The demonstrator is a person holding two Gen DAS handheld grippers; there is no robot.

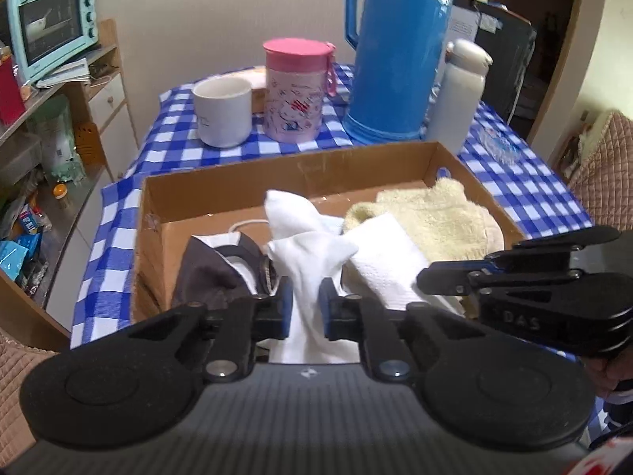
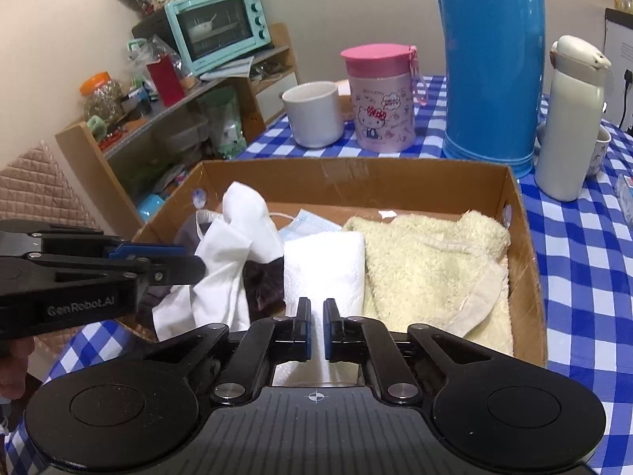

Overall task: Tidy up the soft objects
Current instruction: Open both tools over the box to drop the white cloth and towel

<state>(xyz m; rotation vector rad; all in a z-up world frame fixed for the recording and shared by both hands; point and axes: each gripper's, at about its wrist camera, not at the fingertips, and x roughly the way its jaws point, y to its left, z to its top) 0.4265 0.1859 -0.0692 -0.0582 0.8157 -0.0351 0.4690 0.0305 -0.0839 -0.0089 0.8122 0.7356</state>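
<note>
a cardboard box [image 1: 285,166] sits on the table [image 1: 130,182] straight ahead of both pairs of jaws. inside it, ahead of the left gripper [image 1: 305,308], a sock [image 1: 312,253] runs back between the jaws; a dark garment [image 1: 213,273] lies left of them, a paper towel [image 1: 389,261] right, a towel [image 1: 439,217] further right. beyond the box stand a mug [image 1: 222,113], a cup [image 1: 296,91], a jug [image 1: 395,47] and a bottle [image 1: 459,95].
</note>
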